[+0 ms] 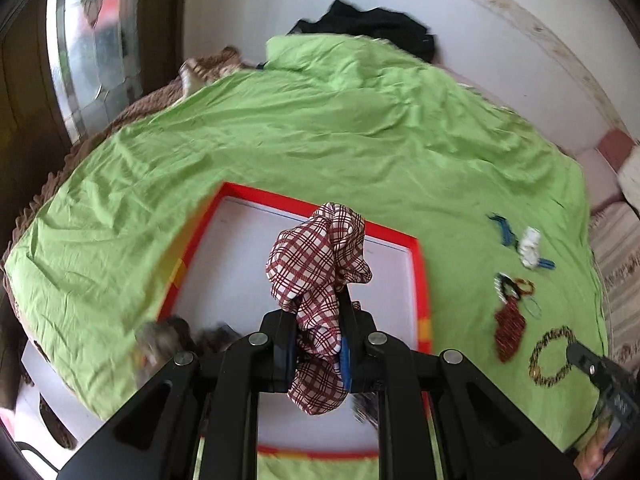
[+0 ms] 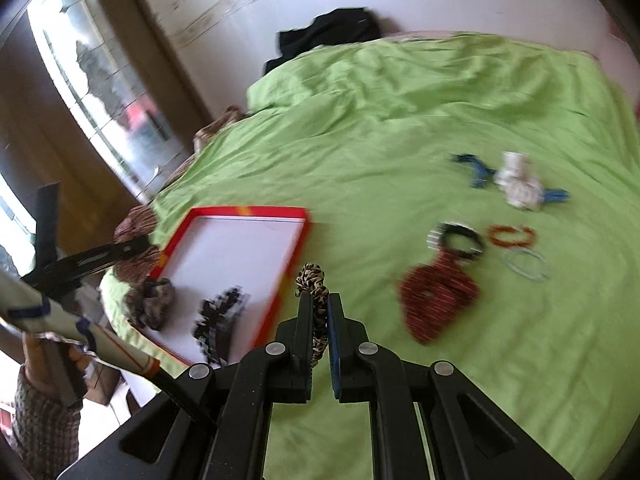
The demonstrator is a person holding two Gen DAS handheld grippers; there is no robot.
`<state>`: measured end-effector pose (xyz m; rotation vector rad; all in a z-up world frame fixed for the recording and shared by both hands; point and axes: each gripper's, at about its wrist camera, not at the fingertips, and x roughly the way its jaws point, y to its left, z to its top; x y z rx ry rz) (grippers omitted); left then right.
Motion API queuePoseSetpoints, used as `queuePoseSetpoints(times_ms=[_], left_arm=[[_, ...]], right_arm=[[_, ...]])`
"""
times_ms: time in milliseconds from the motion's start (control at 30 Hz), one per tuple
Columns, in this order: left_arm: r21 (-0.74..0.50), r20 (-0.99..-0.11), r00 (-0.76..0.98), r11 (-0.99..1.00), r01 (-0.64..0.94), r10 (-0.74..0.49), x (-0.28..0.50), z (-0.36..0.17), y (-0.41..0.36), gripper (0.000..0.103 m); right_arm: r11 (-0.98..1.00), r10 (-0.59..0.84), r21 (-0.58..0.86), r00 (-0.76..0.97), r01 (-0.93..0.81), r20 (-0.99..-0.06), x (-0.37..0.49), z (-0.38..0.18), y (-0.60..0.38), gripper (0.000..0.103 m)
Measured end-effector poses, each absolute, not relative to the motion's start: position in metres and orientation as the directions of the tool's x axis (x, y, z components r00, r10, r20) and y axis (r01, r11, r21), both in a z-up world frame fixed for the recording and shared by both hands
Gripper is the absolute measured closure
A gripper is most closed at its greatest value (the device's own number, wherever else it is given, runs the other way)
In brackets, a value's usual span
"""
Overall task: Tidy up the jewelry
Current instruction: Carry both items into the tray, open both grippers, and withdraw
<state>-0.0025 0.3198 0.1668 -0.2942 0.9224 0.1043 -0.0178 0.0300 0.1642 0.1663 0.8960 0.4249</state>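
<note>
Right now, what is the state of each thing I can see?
Left gripper: shut on plaid scrunchie.
Right gripper: shut on leopard hair band.
Red tray: lidless, holding two dark pieces.
Red pouch: lying on green sheet.

- Bed sheet point(image 1: 320, 132): bright lime green, plain.
- Tray point(image 1: 423, 276): red rim with yellow-orange patches, white floor.
- Scrunchie point(image 1: 320, 264) in the left gripper point(image 1: 320, 332): cream with dark red plaid lines; gripper black, blue pads.
- Hair band point(image 2: 314, 292) in the right gripper point(image 2: 320, 320): tan and black leopard print.
- Looped band point(image 1: 552, 356) on the sheet: leopard print as well.
- Pouch-like piece point(image 2: 438, 296): dark red with pale stripes.
- Ring point(image 2: 460, 240): black, with a white striped part.
- Bracelet point(image 2: 514, 237): orange-red.
- Thin hoops point(image 2: 526, 266): pale grey-blue.
- Clips point(image 2: 476, 168): blue.
- Bundle point(image 2: 518, 180): white.
- Garment point(image 1: 372, 28) by the wall: black.
- Blanket point(image 1: 140, 108) under the sheet: brown.
</note>
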Motion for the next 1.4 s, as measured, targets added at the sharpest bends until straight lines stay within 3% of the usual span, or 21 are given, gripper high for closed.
queuePoseSetpoints(times_ms=[133, 333, 633, 767, 833, 900, 933, 1200, 1267, 1400], left_arm=[[-0.282, -0.830, 0.549, 0.923, -0.262, -0.098, 0.029, 0.138, 0.353, 0.088], [-0.295, -0.857, 0.505, 0.901, -0.317, -0.103, 0.068, 0.107, 0.380, 0.088], [-0.268, -0.873, 0.483, 0.900, -0.344, -0.076, 0.106, 0.082, 0.408, 0.087], [-0.284, -0.870, 0.487, 0.886, -0.366, -0.077, 0.112, 0.075, 0.415, 0.080], [-0.300, -0.865, 0.494, 0.879, -0.370, -0.087, 0.111, 0.075, 0.417, 0.074], [-0.315, -0.856, 0.508, 0.875, -0.368, -0.095, 0.108, 0.078, 0.417, 0.069], [-0.322, -0.850, 0.518, 0.874, -0.364, -0.097, 0.104, 0.082, 0.415, 0.067], [-0.304, -0.831, 0.552, 0.886, -0.350, -0.067, 0.060, 0.120, 0.397, 0.064], [-0.284, -0.817, 0.576, 0.895, -0.344, -0.038, 0.039, 0.136, 0.387, 0.054], [-0.225, -0.790, 0.612, 0.912, -0.342, 0.034, 0.003, 0.161, 0.356, 0.049]], right_arm=[[0.886, 0.452, 0.312, 0.494, -0.342, -0.742, 0.013, 0.155, 0.077, 0.096], [0.854, 0.493, 0.342, 0.401, -0.391, -0.772, 0.065, 0.128, 0.137, 0.095], [0.883, 0.436, 0.314, 0.360, -0.349, -0.825, 0.132, 0.081, 0.180, 0.095], [0.898, 0.394, 0.264, 0.379, -0.351, -0.837, 0.142, 0.073, 0.185, 0.094], [0.904, 0.373, 0.231, 0.397, -0.361, -0.839, 0.143, 0.073, 0.186, 0.086], [0.905, 0.364, 0.213, 0.410, -0.369, -0.836, 0.140, 0.075, 0.184, 0.063], [0.907, 0.360, 0.205, 0.423, -0.369, -0.832, 0.138, 0.077, 0.183, 0.060], [0.906, 0.364, 0.184, 0.482, -0.381, -0.797, 0.102, 0.106, 0.160, 0.057], [0.907, 0.364, 0.180, 0.491, -0.381, -0.792, 0.087, 0.111, 0.148, 0.055], [0.915, 0.351, 0.173, 0.508, -0.364, -0.786, 0.051, 0.118, 0.116, 0.054]])
